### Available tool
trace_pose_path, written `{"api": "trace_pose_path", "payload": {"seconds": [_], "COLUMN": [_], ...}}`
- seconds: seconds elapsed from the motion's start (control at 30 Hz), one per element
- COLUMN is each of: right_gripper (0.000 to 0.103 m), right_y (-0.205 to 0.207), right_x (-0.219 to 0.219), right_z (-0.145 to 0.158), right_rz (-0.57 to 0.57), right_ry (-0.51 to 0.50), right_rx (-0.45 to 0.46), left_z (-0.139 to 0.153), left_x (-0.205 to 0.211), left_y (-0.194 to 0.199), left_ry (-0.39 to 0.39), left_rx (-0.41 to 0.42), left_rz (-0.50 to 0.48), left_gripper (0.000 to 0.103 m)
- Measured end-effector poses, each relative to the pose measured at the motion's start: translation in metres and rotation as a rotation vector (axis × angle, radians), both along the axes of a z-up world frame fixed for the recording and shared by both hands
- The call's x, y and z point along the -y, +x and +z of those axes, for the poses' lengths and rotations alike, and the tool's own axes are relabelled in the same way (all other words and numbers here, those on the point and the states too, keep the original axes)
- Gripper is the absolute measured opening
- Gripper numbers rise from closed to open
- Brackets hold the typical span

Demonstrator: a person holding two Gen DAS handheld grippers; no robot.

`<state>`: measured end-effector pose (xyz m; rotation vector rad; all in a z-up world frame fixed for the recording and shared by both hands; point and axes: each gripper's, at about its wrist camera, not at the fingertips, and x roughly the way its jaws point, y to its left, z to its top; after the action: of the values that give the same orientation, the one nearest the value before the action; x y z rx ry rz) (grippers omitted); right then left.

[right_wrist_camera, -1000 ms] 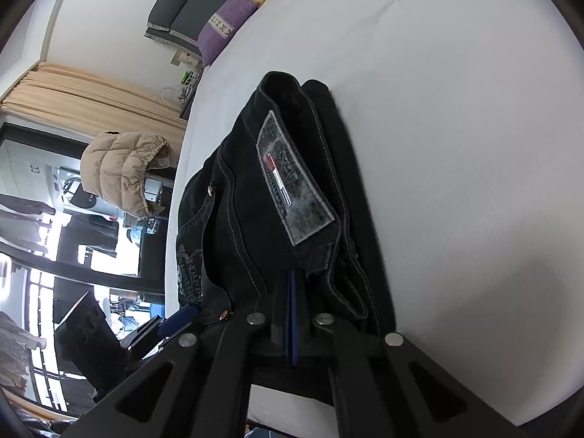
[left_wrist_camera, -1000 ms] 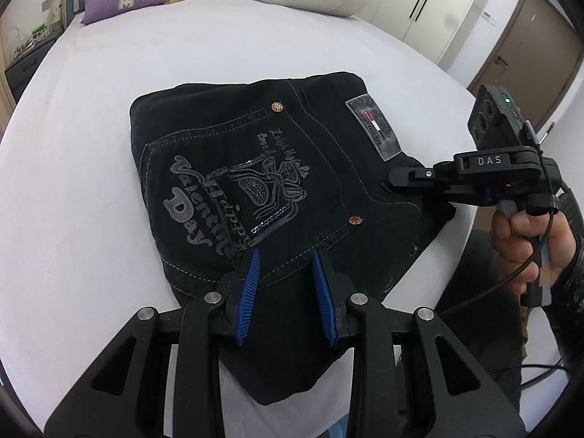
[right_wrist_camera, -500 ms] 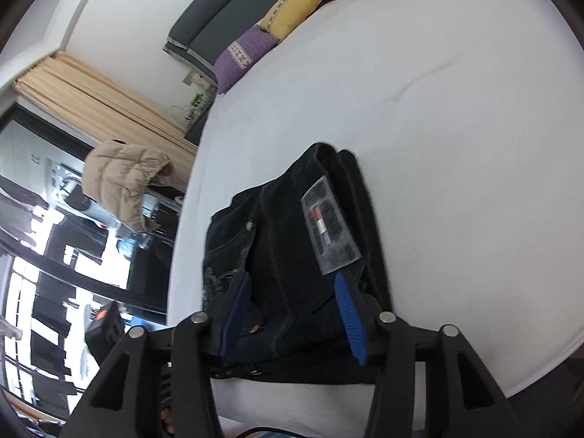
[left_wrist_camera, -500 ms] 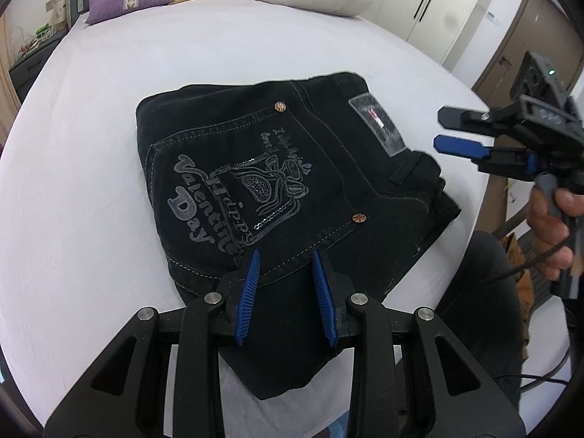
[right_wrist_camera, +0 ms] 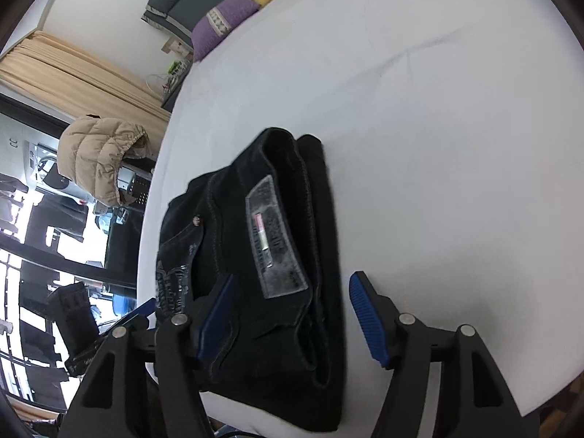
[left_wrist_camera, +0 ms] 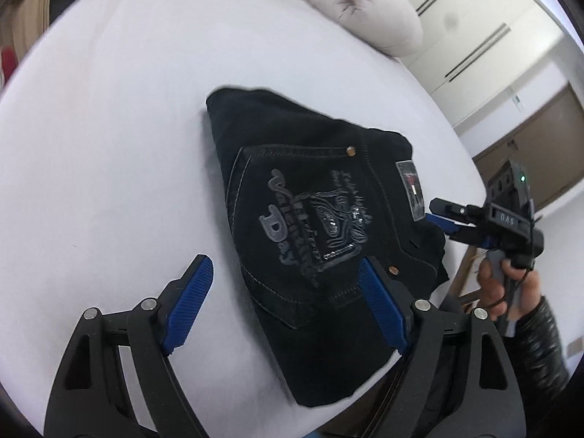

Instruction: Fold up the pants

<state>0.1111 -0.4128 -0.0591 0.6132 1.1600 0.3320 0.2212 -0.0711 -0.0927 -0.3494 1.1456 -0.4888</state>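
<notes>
The black pants (left_wrist_camera: 314, 226) lie folded in a compact stack on the white bed, back pocket with grey lettering up. They also show in the right wrist view (right_wrist_camera: 262, 255), with the grey waistband patch (right_wrist_camera: 275, 241) on top. My left gripper (left_wrist_camera: 288, 303) is open wide and empty, just above the pants' near edge. My right gripper (right_wrist_camera: 292, 314) is open and empty, its jaws spread either side of the waistband end. It also shows in the left wrist view (left_wrist_camera: 449, 219) beside the waistband.
The white bed (left_wrist_camera: 109, 146) spreads left and far of the pants. Purple and yellow pillows (right_wrist_camera: 233, 14) and a beige duvet (left_wrist_camera: 365, 11) lie at the headboard. A tan jacket (right_wrist_camera: 98, 157) hangs beyond the bed's edge. The pants lie near the bed's front edge.
Both grippers let go of the pants: the right opened first and lifted off, then came back near the waistband. The left gripper opened wide and pulled back and left.
</notes>
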Motion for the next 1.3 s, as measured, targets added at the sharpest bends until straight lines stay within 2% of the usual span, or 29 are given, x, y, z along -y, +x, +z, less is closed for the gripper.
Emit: {"api": "trace_pose_path", "payload": {"seconds": [0.1,0.2,0.37,0.4,0.47,0.53,0.63,0.67,0.73,0.9,1.07,1.2,1.3], "right_gripper": [0.068,0.068,0.068,0.064,0.052,0.039,0.028,0.026,0.022,0.02,0.02,0.02,0.02], "right_y": [0.008,0.016,0.027,0.028,0.03,0.029,0.023,0.02,0.017,0.028,0.071,0.118,0.153], "right_x": [-0.001,0.0,-0.012,-0.014,-0.018,-0.023,-0.032,-0.037,-0.045,-0.066,-0.1,-0.125,-0.139], "right_z": [-0.008,-0.014,-0.022,-0.024,-0.027,-0.027,-0.018,-0.012,0.001,0.036,0.064,0.067,0.057], "right_rz": [0.029,0.033,0.076,0.074,0.064,0.054,0.045,0.041,0.04,0.075,0.131,0.144,0.141], "right_ry": [0.0,0.041,0.082,0.091,0.081,0.054,0.007,-0.016,-0.051,-0.046,-0.03,0.005,0.036], "right_rx": [-0.015,-0.021,-0.052,-0.057,-0.072,-0.073,-0.047,-0.034,-0.006,0.07,0.137,0.165,0.159], "left_z": [-0.012,-0.019,-0.026,-0.028,-0.03,-0.031,-0.029,-0.027,-0.017,0.015,0.044,0.064,0.056], "left_x": [0.002,0.007,0.015,0.015,0.014,0.013,0.012,0.01,0.004,-0.01,-0.048,-0.074,-0.092], "left_y": [0.013,0.025,0.037,0.038,0.04,0.041,0.039,0.039,0.038,0.045,0.082,0.12,0.148], "left_ry": [-0.06,-0.097,-0.113,-0.119,-0.127,-0.139,-0.143,-0.151,-0.171,-0.157,-0.117,-0.059,-0.046], "left_rx": [-0.056,-0.099,-0.131,-0.134,-0.141,-0.143,-0.13,-0.126,-0.112,-0.036,0.045,0.106,0.105], "left_rz": [-0.007,-0.019,-0.046,-0.047,-0.041,-0.033,-0.038,-0.036,-0.037,-0.043,-0.005,0.015,0.037], "left_gripper": [0.081,0.081,0.077,0.075,0.058,0.049,0.038,0.031,0.026,0.023,0.023,0.023,0.023]}}
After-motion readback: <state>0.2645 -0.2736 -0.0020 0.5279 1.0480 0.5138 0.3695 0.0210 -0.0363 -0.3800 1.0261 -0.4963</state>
